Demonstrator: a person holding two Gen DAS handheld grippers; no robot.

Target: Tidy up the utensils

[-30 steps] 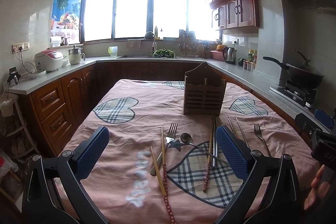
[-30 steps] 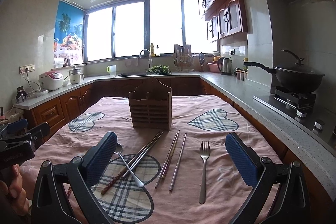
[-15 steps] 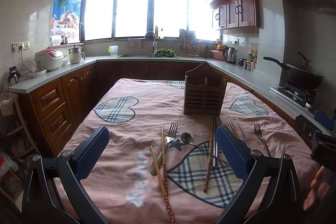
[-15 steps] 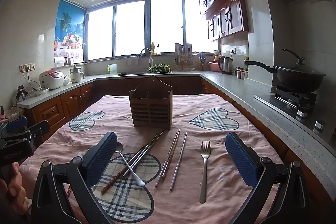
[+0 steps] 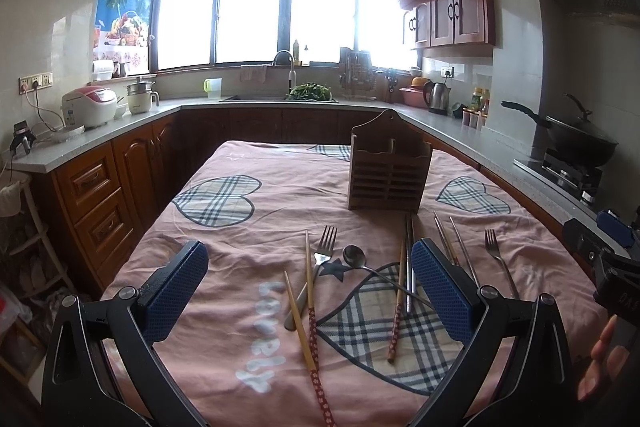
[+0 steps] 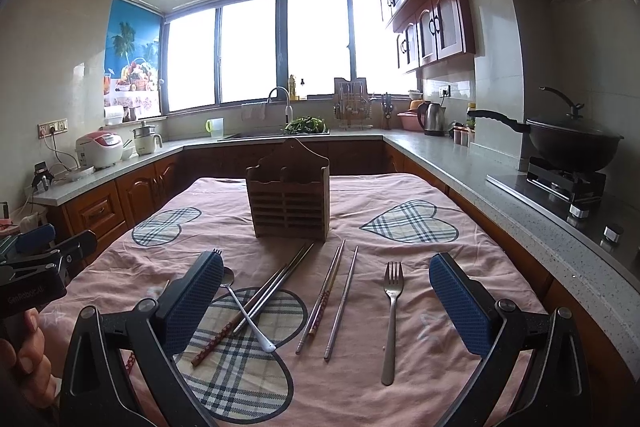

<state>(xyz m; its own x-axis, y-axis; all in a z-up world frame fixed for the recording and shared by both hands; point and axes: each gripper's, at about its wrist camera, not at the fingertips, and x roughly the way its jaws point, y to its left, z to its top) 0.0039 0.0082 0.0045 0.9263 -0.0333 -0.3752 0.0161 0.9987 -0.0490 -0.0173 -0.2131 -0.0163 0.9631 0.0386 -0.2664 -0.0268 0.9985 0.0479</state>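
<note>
A slatted wooden utensil holder (image 5: 388, 173) (image 6: 289, 203) stands upright on the pink tablecloth. In front of it lie loose utensils: a fork (image 5: 324, 249), a spoon (image 5: 356, 259) (image 6: 246, 307), wooden chopsticks (image 5: 308, 291), steel chopsticks (image 6: 280, 281) (image 5: 409, 255), patterned chopsticks (image 6: 324, 299) and a second fork (image 6: 392, 311) (image 5: 498, 259). My left gripper (image 5: 310, 281) hovers open above the fork and wooden chopsticks, holding nothing. My right gripper (image 6: 326, 293) hangs open over the chopsticks and right fork, also holding nothing.
Counters run around the table on three sides: a rice cooker (image 5: 88, 105) at left, a sink with greens (image 5: 310, 93) at the back, a wok on the stove (image 6: 572, 143) at right. A hand (image 6: 22, 359) grips the other gripper at each view's edge.
Both grippers have barely shifted; the views are almost unchanged. The utensils lie where they were.
</note>
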